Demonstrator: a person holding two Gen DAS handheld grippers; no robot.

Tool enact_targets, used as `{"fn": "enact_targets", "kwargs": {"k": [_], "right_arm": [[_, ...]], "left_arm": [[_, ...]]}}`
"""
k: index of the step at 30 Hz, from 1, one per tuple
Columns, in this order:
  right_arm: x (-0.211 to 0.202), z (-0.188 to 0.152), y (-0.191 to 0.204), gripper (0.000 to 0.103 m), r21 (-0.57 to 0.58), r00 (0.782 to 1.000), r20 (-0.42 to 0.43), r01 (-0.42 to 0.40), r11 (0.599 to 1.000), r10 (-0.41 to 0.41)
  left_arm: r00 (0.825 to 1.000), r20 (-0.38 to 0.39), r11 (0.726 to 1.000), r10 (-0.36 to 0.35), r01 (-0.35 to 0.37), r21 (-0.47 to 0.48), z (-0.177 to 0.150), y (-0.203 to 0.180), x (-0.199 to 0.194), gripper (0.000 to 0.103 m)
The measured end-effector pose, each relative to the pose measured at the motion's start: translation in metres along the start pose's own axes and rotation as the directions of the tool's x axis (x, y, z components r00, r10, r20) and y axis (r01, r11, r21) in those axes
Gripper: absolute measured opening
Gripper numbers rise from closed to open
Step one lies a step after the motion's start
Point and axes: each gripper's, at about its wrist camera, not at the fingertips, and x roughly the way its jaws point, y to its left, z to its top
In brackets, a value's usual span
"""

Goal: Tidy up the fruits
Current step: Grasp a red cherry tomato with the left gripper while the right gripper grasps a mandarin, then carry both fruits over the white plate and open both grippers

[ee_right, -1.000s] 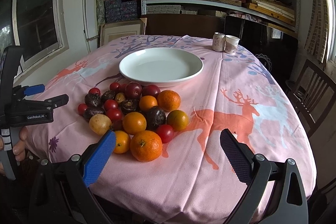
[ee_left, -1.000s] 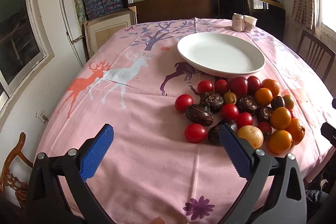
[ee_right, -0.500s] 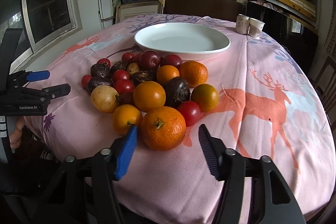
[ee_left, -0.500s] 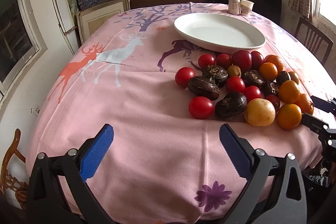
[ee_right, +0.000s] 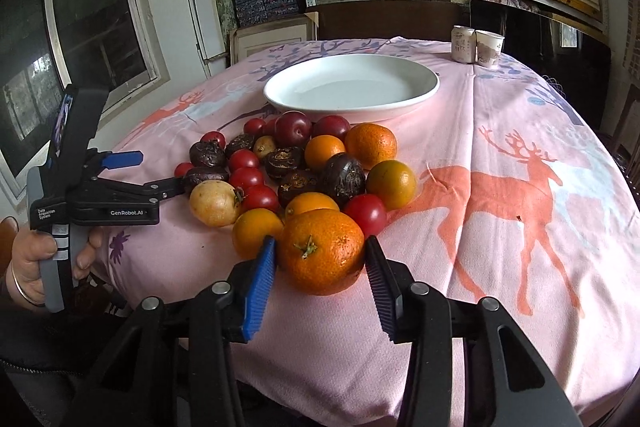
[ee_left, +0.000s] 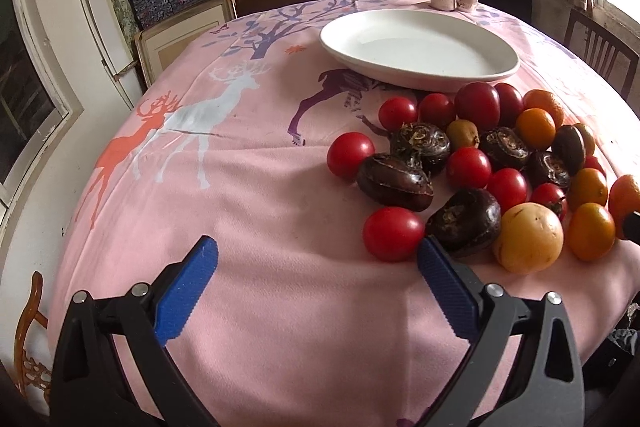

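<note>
A pile of fruit lies on the pink tablecloth: red tomatoes [ee_left: 393, 234], dark water chestnuts [ee_left: 464, 225], oranges and a yellow round fruit [ee_left: 528, 243]. A white plate [ee_right: 352, 87] stands empty behind the pile; it also shows in the left wrist view [ee_left: 420, 47]. My right gripper [ee_right: 320, 259] has its jaws around a large orange [ee_right: 322, 251], both pads touching its sides. My left gripper [ee_left: 316, 259] is open and empty above the cloth, left of the pile; it shows in the right wrist view [ee_right: 132, 171].
A can [ee_right: 462, 43] and a paper cup [ee_right: 489, 47] stand at the table's far edge. Shelves with boxes fill the back wall. A wooden chair [ee_left: 600, 55] stands at the right. The table's front edge falls off just below both grippers.
My right gripper has moved in and narrowed its jaws onto the large orange. My left gripper has moved lower and closer to the pile, still open.
</note>
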Motion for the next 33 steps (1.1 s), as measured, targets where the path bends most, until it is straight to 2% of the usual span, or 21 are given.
{"fn": "enact_targets", "kwargs": {"k": [3,5,6,8,9,10,13,17,25,29,33], "right_arm": [[-0.001,0.002,-0.003,0.045,0.008,1.000,0.003,0.001,1.000,-0.001],[0.000,0.003,-0.004,0.045,0.017,1.000,0.005,-0.006,1.000,0.006],[-0.001,0.003,-0.005,0.045,0.019,1.000,0.007,-0.009,1.000,0.009],[-0.002,0.003,-0.004,0.045,0.018,1.000,0.011,-0.011,1.000,0.011],[-0.002,0.003,-0.003,0.045,0.017,1.000,0.012,-0.012,1.000,0.012],[-0.002,0.002,-0.003,0.045,0.016,1.000,0.013,-0.013,1.000,0.013],[-0.003,0.002,-0.005,0.045,0.019,1.000,0.018,-0.015,1.000,0.015],[-0.004,0.002,-0.008,0.045,0.031,1.000,0.023,-0.019,0.999,0.018],[-0.016,0.011,-0.015,0.045,0.048,0.996,0.081,-0.046,0.998,0.042],[-0.012,0.028,-0.028,0.045,0.079,0.995,0.089,-0.044,0.996,0.036],[-0.005,0.064,-0.036,0.045,0.078,0.992,0.114,-0.063,0.995,0.054]], "left_arm": [[0.997,0.000,0.997,-0.071,0.071,0.037,0.001,-0.007,0.004,0.075],[0.994,-0.010,0.992,-0.107,0.107,0.060,0.001,-0.013,0.007,0.065],[0.992,0.000,0.990,-0.124,0.124,0.071,0.001,-0.015,0.006,0.057],[0.984,-0.004,0.981,-0.178,0.178,0.081,0.000,-0.016,0.007,0.044],[0.977,-0.008,0.974,-0.212,0.212,0.084,0.000,-0.017,0.007,0.032],[0.971,-0.012,0.967,-0.238,0.239,0.084,0.000,-0.017,0.006,0.027],[0.972,0.000,0.967,-0.233,0.232,0.102,-0.003,-0.020,0.004,0.027],[0.967,0.003,0.965,-0.256,0.256,0.059,-0.003,-0.015,-0.001,0.027],[0.959,0.082,0.961,-0.273,0.269,0.057,0.005,-0.010,-0.033,0.027],[0.951,0.088,0.955,-0.295,0.295,0.019,0.019,-0.005,-0.031,0.027],[0.953,0.093,0.957,-0.289,0.286,0.048,0.047,-0.014,-0.023,0.027]]}}
